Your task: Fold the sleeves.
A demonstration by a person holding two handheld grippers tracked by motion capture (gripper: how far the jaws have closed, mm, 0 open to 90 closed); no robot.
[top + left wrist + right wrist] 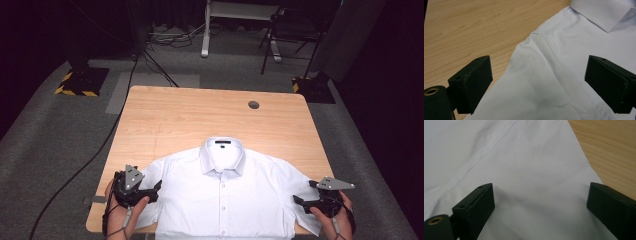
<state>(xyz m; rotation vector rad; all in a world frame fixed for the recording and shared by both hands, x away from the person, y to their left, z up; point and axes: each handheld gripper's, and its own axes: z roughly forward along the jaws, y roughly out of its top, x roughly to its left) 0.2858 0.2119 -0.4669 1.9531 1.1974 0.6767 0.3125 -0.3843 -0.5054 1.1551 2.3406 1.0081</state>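
Note:
A white button-up shirt (222, 195) lies flat, front up, at the near edge of the wooden table (200, 115), collar pointing away from me. My left gripper (156, 190) is held over the shirt's left sleeve, open, with the sleeve and shoulder seam (544, 75) spread between its jaws. My right gripper (299, 201) hovers over the right sleeve, also open, with white cloth (536, 182) lying between its jaws. Neither gripper holds the fabric.
A round cable hole (253, 104) sits near the table's far right corner. Bare wood stretches beyond the collar. Around the table there is grey carpet, a black cable (95, 155) at the left, and chair and desk legs at the back.

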